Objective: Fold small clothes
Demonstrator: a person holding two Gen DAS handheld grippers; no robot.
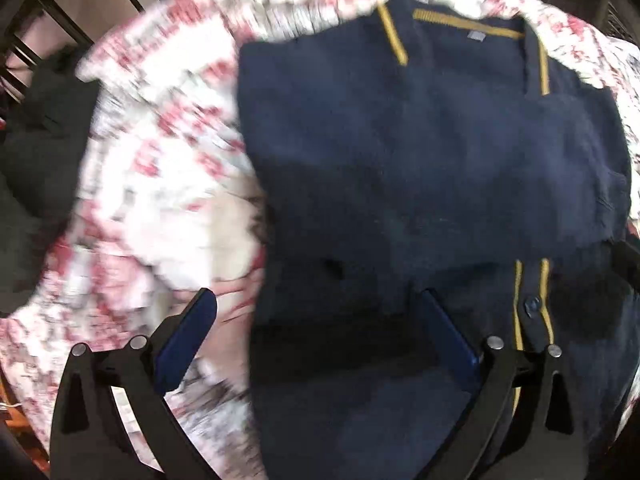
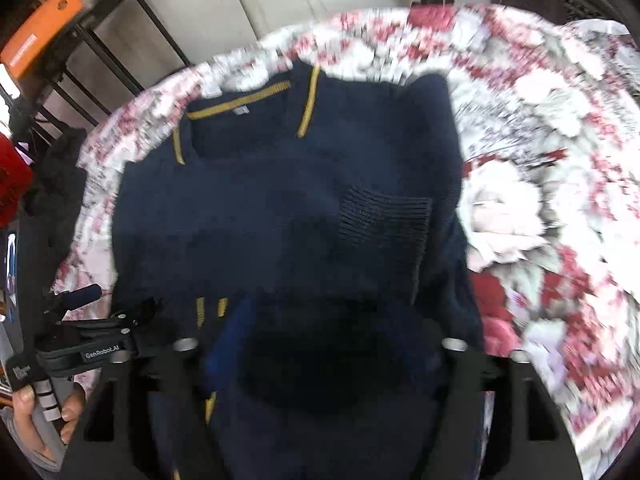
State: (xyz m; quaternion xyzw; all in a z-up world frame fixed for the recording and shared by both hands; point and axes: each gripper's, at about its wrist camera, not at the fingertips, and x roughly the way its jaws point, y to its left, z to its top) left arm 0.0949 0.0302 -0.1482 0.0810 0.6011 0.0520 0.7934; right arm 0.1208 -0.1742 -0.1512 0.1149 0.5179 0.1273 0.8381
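Observation:
A small navy knitted cardigan (image 1: 420,152) with yellow trim lies on a red and white floral cloth (image 1: 152,168), collar at the far side. Its bottom part is folded up over the body, with the button band (image 1: 534,304) showing near me. My left gripper (image 1: 316,312) is open above the cardigan's near left edge, one finger over the floral cloth, one over the navy knit. In the right wrist view the cardigan (image 2: 260,208) has a ribbed cuff (image 2: 384,216) folded across its chest. My right gripper (image 2: 320,344) is over the near hem; dark fabric hides its fingertips.
The floral cloth (image 2: 552,168) covers a round surface. A black metal frame (image 2: 100,48) and an orange box (image 2: 36,40) stand beyond it at the left. A dark garment (image 1: 36,152) lies at the left edge. The left gripper and the hand holding it (image 2: 80,352) show at lower left.

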